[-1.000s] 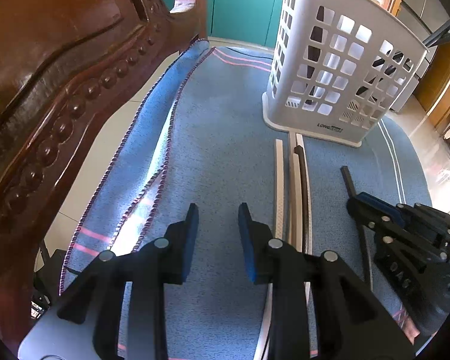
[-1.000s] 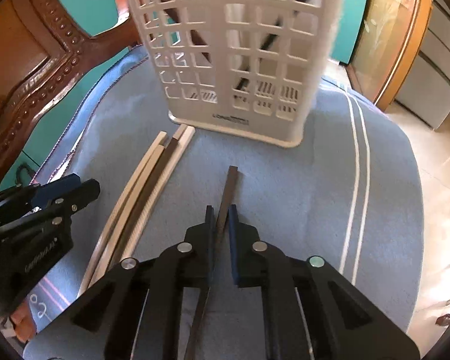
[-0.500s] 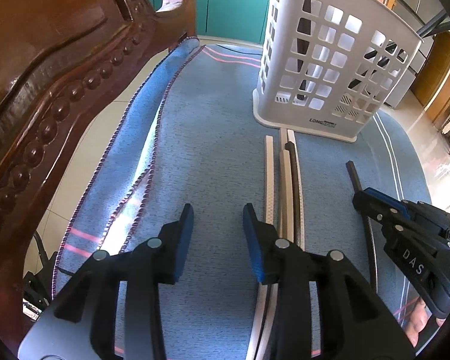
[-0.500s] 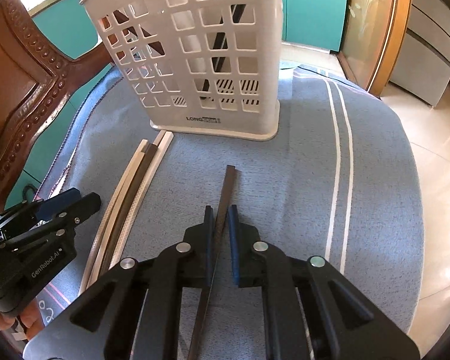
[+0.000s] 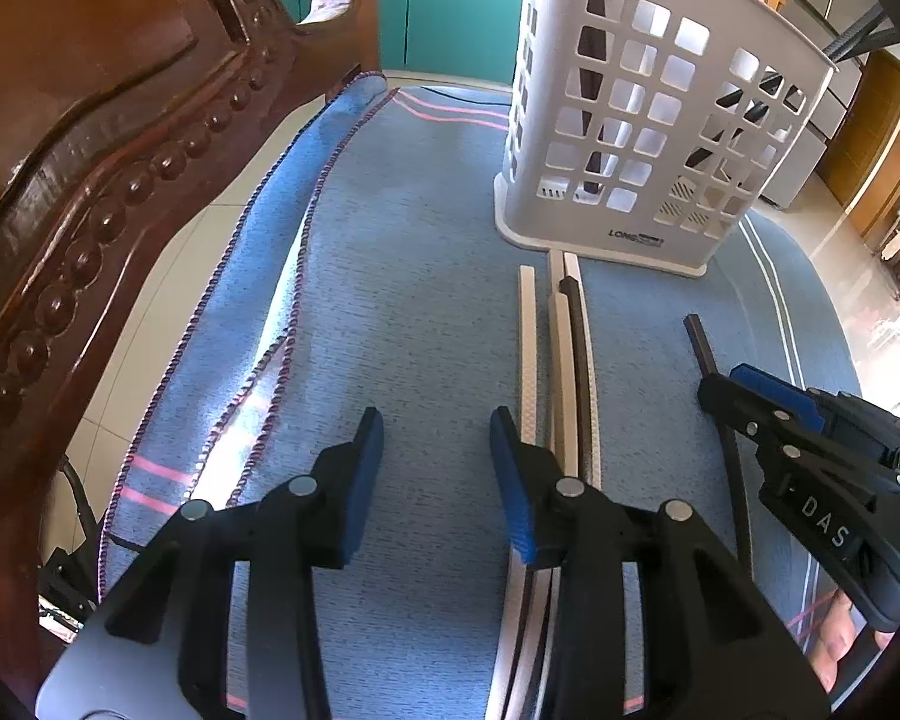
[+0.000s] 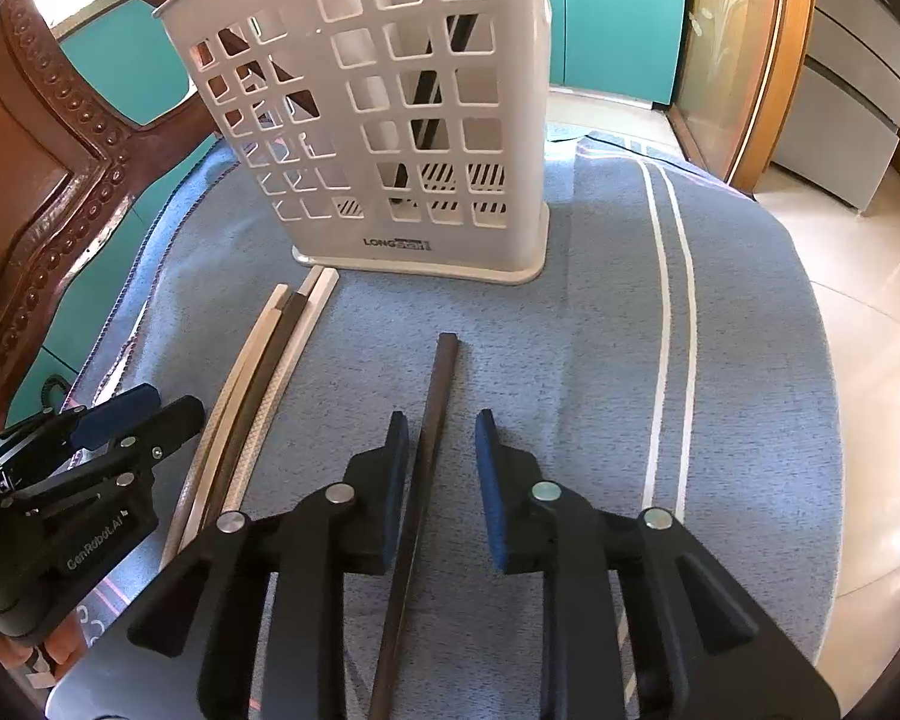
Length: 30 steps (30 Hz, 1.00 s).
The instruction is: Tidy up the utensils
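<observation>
- Blue woven cloth [image 6: 750, 360] covers the rounded table, with a carved wooden chair [image 5: 90, 150] to one side and teal cabinet doors behind
- White slotted basket [image 6: 390, 120] stands upright at the far end of the cloth; at least one dark stick already leans inside it, seen through the holes, so part of the sorting looks done
- Right gripper [image 6: 437, 480] has just been opening: its blue pads now stand apart on either side of the dark chopstick [image 6: 435, 420], which lies flat on the cloth between them, apparently touching neither pad
- Left gripper [image 5: 435, 456] is also parted, its jaws having just widened, with only bare cloth between them; it holds nothing
- Bundle of pale and dark chopsticks [image 5: 561, 372] lies just beside the left gripper's right finger, its far ends nearly at the basket's foot
- Judged from this, most of the work remains: the single dark stick and the whole bundle are not yet in the basket
</observation>
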Tool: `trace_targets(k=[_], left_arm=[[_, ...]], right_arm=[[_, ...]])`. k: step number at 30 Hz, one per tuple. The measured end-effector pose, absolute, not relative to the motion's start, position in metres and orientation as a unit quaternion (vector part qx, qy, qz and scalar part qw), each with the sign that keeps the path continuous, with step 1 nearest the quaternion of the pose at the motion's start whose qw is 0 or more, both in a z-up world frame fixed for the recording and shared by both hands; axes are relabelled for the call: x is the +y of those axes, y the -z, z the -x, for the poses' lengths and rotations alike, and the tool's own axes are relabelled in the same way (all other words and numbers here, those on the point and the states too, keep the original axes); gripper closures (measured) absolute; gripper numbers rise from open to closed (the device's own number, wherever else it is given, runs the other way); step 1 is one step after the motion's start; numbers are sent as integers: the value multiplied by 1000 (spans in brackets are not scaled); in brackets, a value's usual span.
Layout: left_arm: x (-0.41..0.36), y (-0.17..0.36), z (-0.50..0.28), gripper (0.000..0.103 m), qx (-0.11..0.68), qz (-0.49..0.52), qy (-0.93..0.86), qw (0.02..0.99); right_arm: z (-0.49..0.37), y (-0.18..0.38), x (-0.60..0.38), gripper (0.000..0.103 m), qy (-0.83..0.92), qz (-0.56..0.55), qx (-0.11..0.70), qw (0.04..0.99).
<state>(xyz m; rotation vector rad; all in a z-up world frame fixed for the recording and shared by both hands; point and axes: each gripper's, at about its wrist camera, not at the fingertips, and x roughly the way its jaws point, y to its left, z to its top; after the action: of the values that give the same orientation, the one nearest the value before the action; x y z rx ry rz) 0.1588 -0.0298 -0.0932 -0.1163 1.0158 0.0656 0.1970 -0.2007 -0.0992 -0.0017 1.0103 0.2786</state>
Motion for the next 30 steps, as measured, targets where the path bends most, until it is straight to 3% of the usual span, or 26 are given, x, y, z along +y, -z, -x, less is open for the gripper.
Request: trace_targets(k=[6, 30], left_arm=[[-36, 94, -158, 63, 486, 50, -27, 872], [-39, 94, -156, 62, 486, 49, -29, 872]], right_arm=[[-195, 100, -196, 70, -136, 10, 479, 867], [-193, 100, -187, 65, -135, 16, 475, 869]])
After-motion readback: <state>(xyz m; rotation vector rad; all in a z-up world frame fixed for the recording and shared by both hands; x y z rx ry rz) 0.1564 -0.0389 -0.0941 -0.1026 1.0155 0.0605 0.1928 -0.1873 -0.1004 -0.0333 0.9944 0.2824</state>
